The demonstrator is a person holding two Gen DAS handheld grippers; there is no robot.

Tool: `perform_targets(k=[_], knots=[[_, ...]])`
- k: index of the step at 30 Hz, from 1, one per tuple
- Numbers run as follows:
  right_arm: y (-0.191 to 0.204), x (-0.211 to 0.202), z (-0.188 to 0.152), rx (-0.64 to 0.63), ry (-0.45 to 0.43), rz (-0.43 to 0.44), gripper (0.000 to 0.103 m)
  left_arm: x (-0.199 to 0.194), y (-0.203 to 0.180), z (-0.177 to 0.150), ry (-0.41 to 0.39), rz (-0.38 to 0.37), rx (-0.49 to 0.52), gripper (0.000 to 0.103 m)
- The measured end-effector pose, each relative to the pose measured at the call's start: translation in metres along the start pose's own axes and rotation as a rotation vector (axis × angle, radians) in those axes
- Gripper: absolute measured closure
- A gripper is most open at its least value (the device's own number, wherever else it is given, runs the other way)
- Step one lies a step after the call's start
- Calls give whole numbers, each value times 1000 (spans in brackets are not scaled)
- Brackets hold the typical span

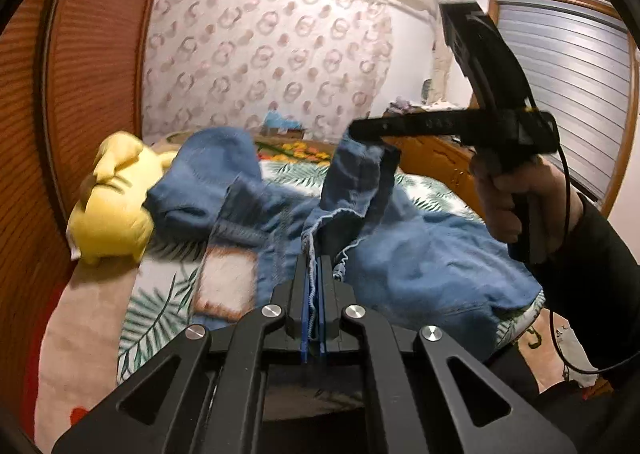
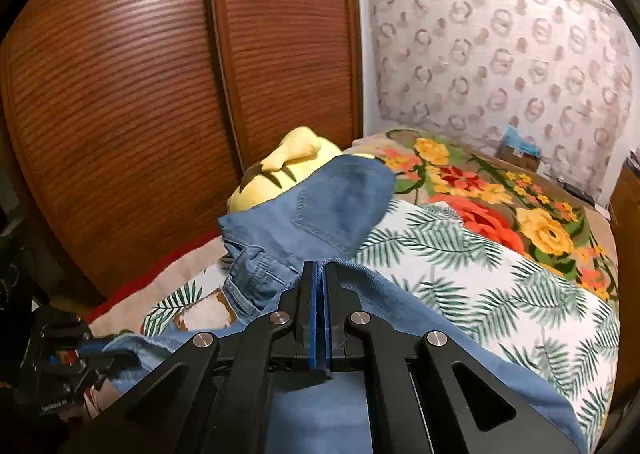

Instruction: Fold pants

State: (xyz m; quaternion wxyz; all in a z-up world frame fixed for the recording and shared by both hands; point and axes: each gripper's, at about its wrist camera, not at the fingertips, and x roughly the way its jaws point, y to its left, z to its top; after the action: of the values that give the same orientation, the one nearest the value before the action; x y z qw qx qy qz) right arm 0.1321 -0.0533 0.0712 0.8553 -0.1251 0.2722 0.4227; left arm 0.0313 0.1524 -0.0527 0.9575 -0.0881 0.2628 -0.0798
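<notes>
Blue denim pants lie crumpled across the bed, waist end bunched toward the yellow toy. My left gripper is shut on a frayed leg hem, with loose threads hanging beside its fingers. To the upper right a hand holds my right gripper, which has the other hem lifted above the bed. In the right wrist view the right gripper is shut on a denim edge, and the pants stretch away with a back pocket showing. The left gripper sits at the lower left, clamped on denim.
A yellow plush toy lies at the bed's left by the louvred wooden wardrobe doors. A leaf-print blanket and a floral blanket cover the bed. A wooden dresser stands at the far right.
</notes>
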Motion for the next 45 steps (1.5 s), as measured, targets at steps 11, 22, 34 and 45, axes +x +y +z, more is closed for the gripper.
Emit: perform_targets(k=[11,22,34,45], knots=[[14,59,19,-18,74,-3,101,8,24,-24,78,50,-36,99],[6,55,15,16,106,-20,65,11,23,-20,70,73,-43,48],[-20,-16,-42,66,48,-136,55,53,12,-21,134,76,19,67],[-73,-30,-144,206,168,-275,55,72,21,-23,172,66,14,84]])
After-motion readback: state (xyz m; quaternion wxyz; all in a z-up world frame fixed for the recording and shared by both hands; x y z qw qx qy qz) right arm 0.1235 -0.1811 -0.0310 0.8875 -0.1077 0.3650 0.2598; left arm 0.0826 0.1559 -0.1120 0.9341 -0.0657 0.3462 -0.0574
